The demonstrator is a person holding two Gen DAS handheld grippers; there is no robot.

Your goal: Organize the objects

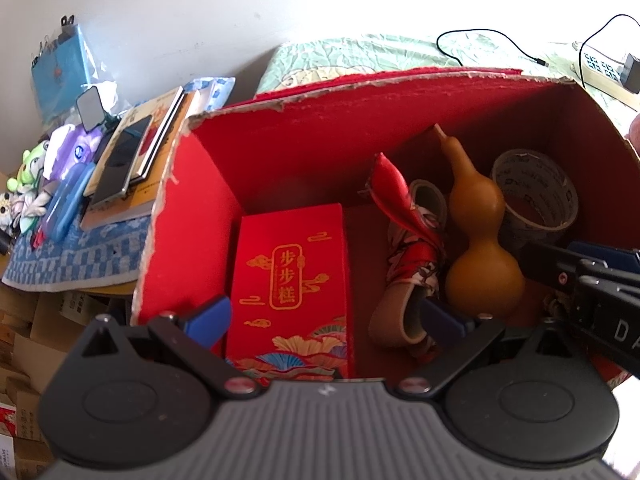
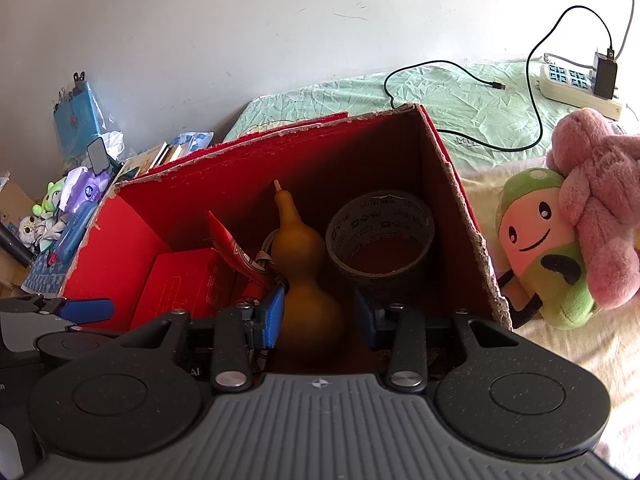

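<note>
Box [image 1: 280,148]: holding 1 red carton [image 1: 290,280], 1 gourd [image 1: 480,256], 2 tape rolls [image 1: 536,196], 1 folded cloth [image 1: 408,240].
L gripper [image 1: 326,318]: sitting spread, empty.
R gripper [image 2: 320,316]: hanging spread round gourd base, pads apart.

The base of the tan, waisted gourd [image 2: 308,280] is hidden behind the right gripper's blue pads [image 2: 274,317]. The grey printed tape roll [image 2: 380,236] loses its lower edge there. Its print is too small to read.
</note>
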